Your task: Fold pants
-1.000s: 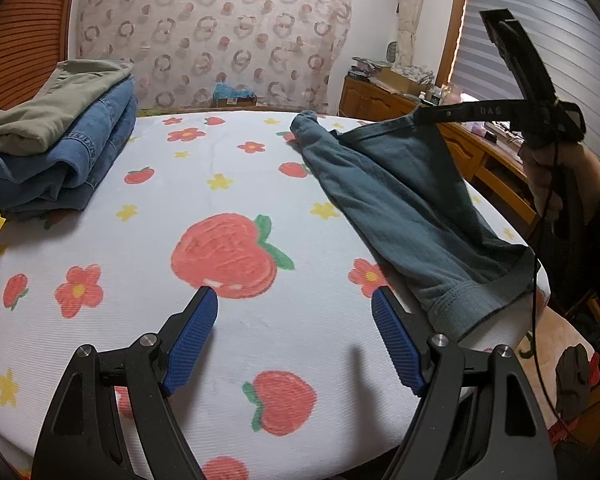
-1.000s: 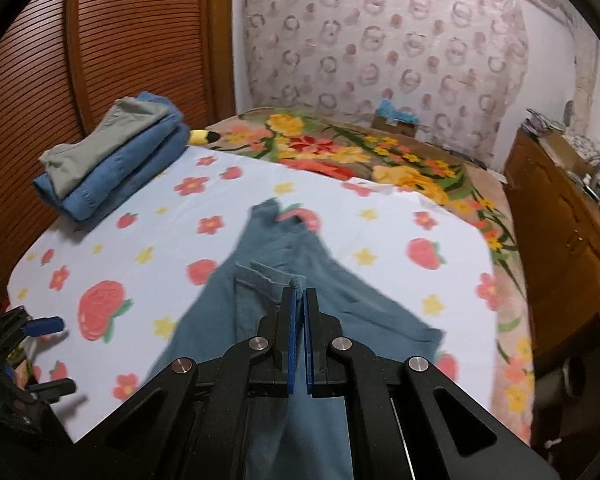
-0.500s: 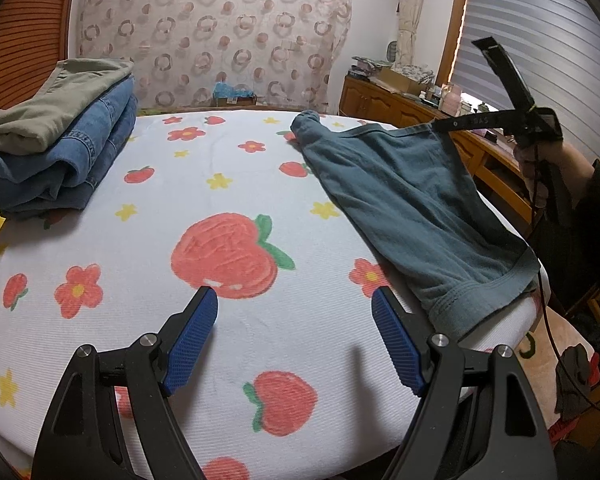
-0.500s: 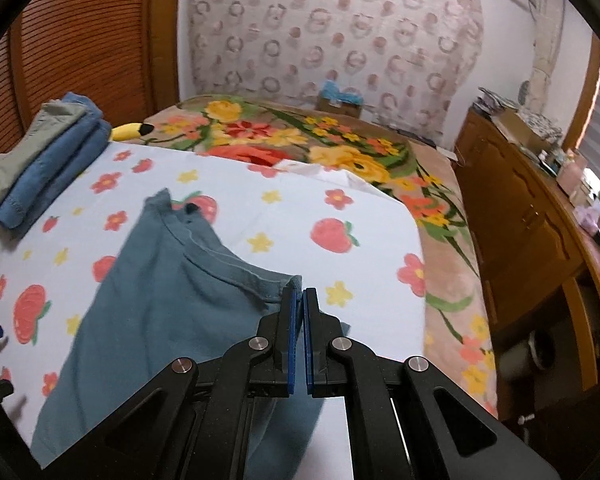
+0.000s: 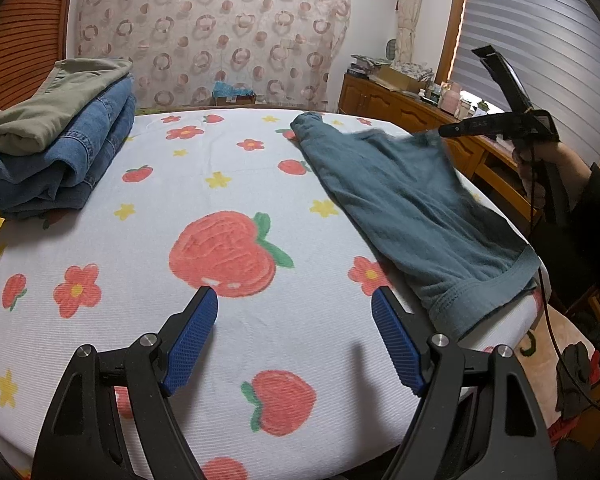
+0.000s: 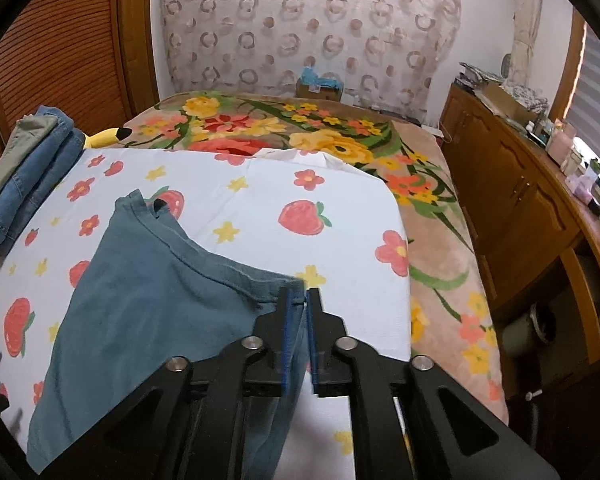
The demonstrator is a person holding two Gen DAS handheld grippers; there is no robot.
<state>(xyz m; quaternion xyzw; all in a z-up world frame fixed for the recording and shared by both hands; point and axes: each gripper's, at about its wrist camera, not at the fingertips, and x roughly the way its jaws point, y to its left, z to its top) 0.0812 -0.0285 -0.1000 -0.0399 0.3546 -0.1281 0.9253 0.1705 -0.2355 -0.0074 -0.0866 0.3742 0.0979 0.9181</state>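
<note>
Strawberry-print white bedsheet carries teal cotton pants. Right gripper jaws just easing apart, pants corner between them. Left gripper gapes wide, empty.

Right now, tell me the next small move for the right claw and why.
Probably finish opening the right claw and draw it back: its jaws have just been opening, with the teal pants hem between them and the pants spread on the strawberry sheet.
</note>
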